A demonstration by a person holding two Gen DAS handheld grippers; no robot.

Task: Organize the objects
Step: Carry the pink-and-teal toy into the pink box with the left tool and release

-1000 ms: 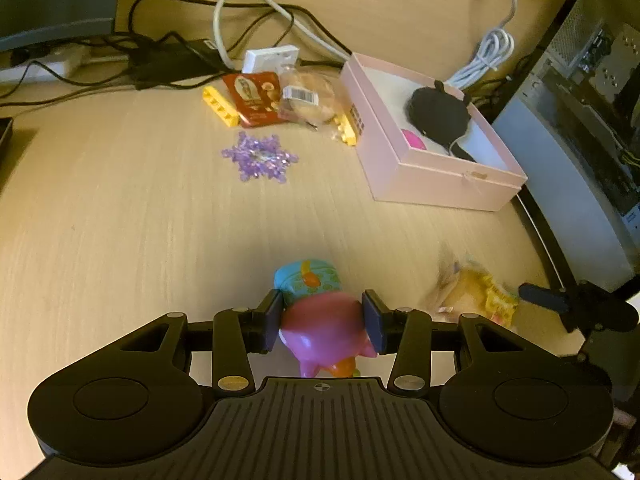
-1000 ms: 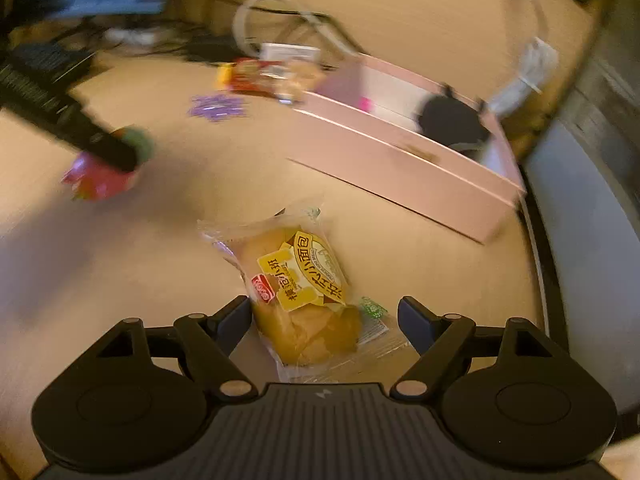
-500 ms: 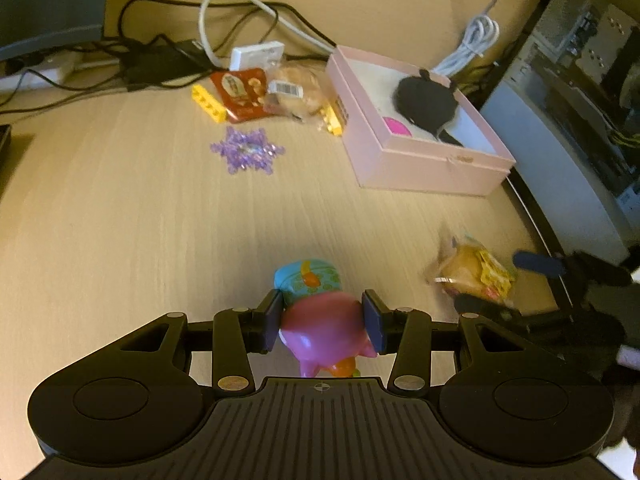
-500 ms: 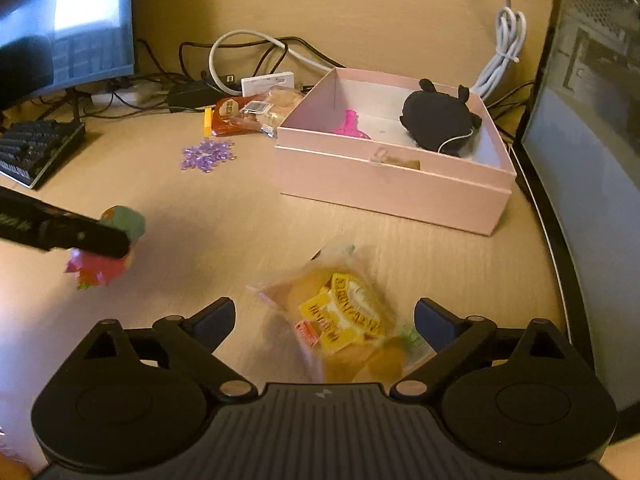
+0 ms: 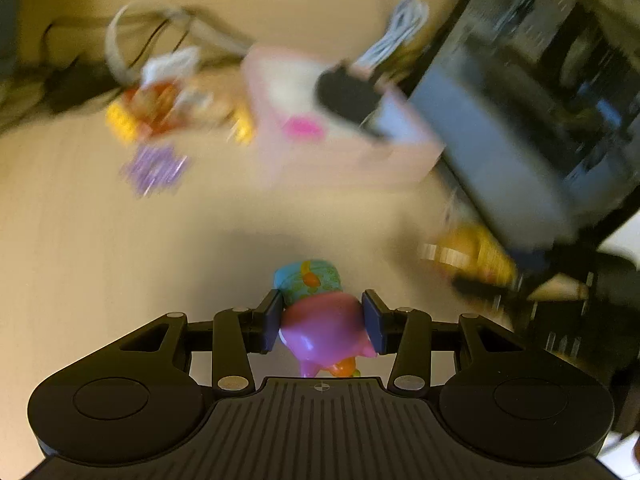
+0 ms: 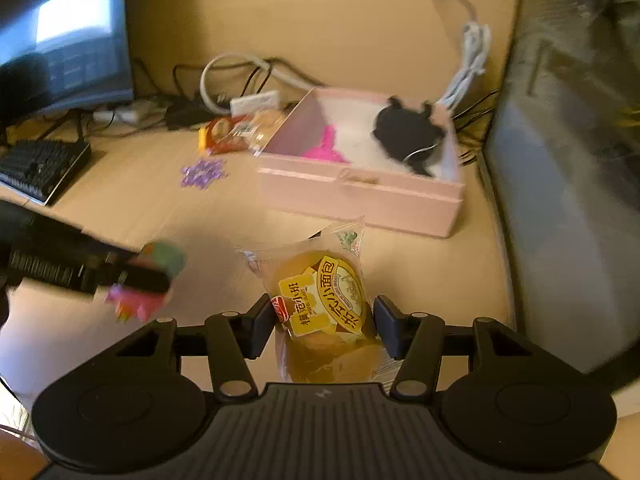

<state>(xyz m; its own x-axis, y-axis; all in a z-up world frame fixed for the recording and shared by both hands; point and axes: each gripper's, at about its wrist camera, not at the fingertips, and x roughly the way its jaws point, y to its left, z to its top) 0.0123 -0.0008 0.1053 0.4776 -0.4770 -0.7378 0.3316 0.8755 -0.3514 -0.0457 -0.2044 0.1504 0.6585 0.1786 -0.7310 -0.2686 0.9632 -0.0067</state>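
Observation:
My left gripper is shut on a pink toy with a teal top, held above the wooden desk; the left wrist view is blurred by motion. In the right wrist view that toy hangs at the left. My right gripper has its jaws closing, and both pads press on a clear packet of yellow bread raised off the desk. Beyond it stands an open pink box holding a black plush and a bright pink piece. The box also shows, smeared, ahead of the left gripper.
A purple snowflake and several snack packets lie left of the box. Cables run along the back wall. A keyboard and monitor sit at far left. A computer case walls off the right.
The right gripper's jaws came in from wide open onto the bread packet and lifted it off the desk. The left gripper moved with the toy, blurring its view.

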